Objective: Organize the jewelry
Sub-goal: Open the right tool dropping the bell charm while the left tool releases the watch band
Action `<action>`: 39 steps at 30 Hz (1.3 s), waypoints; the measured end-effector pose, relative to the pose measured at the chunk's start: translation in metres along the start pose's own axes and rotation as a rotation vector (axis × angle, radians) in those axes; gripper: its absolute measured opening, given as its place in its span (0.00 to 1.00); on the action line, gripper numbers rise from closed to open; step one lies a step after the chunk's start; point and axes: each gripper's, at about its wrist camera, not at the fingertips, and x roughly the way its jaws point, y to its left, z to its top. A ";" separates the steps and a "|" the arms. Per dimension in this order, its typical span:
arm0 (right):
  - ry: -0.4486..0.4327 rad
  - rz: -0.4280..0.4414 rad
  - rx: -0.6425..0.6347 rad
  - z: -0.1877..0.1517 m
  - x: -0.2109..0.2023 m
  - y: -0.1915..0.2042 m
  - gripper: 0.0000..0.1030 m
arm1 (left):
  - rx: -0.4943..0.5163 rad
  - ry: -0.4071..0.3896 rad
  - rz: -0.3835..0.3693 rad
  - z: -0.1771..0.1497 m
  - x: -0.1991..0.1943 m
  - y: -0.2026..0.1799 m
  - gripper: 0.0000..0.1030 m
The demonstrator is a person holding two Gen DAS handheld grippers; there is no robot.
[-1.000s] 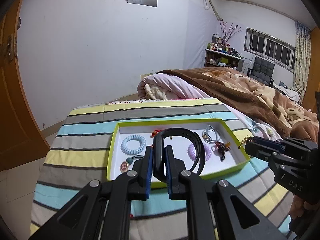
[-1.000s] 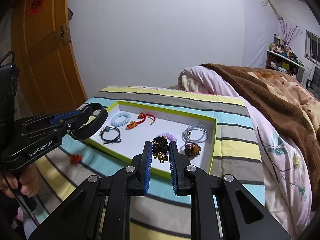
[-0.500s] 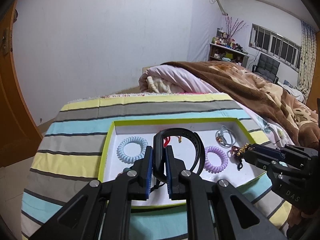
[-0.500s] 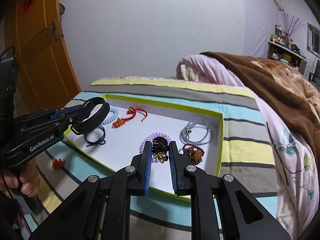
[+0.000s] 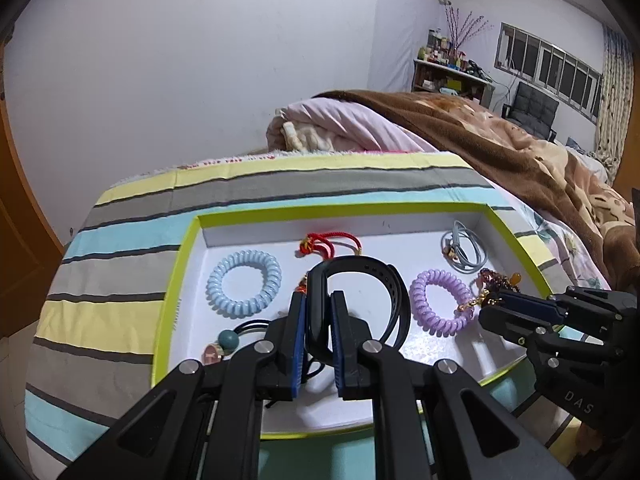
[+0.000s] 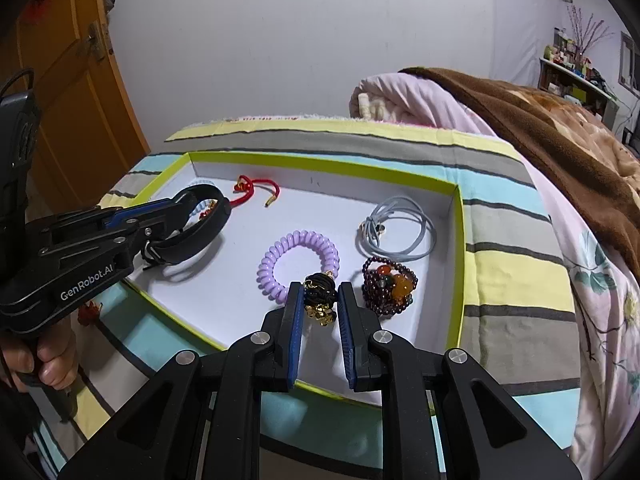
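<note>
A white tray with a lime rim point(image 5: 176, 264) point(image 6: 460, 240) lies on the striped bedspread. My left gripper point(image 5: 318, 316) is shut on a black wristband point(image 5: 372, 280) and holds it over the tray's left half; it also shows in the right wrist view point(image 6: 200, 216). My right gripper point(image 6: 319, 300) holds a black-and-gold charm bracelet point(image 6: 320, 300) between its pads, low over the tray's front right. In the tray lie a blue coil tie point(image 5: 244, 282), a purple coil tie point(image 6: 298, 264), a red cord point(image 6: 256, 190), a grey cord point(image 6: 396, 228) and a garnet bead bracelet point(image 6: 390, 286).
A black hair tie with a teal bead point(image 5: 230, 338) lies at the tray's front left. A small red charm point(image 6: 90, 312) lies on the bedspread outside the tray. A pink duvet and brown blanket point(image 6: 540, 128) are heaped to the right. An orange door point(image 6: 68, 80) stands at left.
Both grippers have moved forward and down over the tray with their pieces. The right gripper's jaws now stand wider apart around the charm bracelet.
</note>
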 end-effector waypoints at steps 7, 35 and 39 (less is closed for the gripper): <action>0.024 -0.002 0.001 -0.001 0.005 -0.001 0.17 | 0.016 0.045 -0.013 -0.003 0.011 -0.003 0.12; -0.116 0.024 -0.015 -0.019 -0.078 0.019 0.21 | 0.034 -0.076 -0.027 -0.017 -0.084 -0.008 0.14; -0.143 0.038 0.004 -0.029 -0.102 0.022 0.22 | 0.027 -0.101 -0.025 -0.030 -0.107 -0.008 0.14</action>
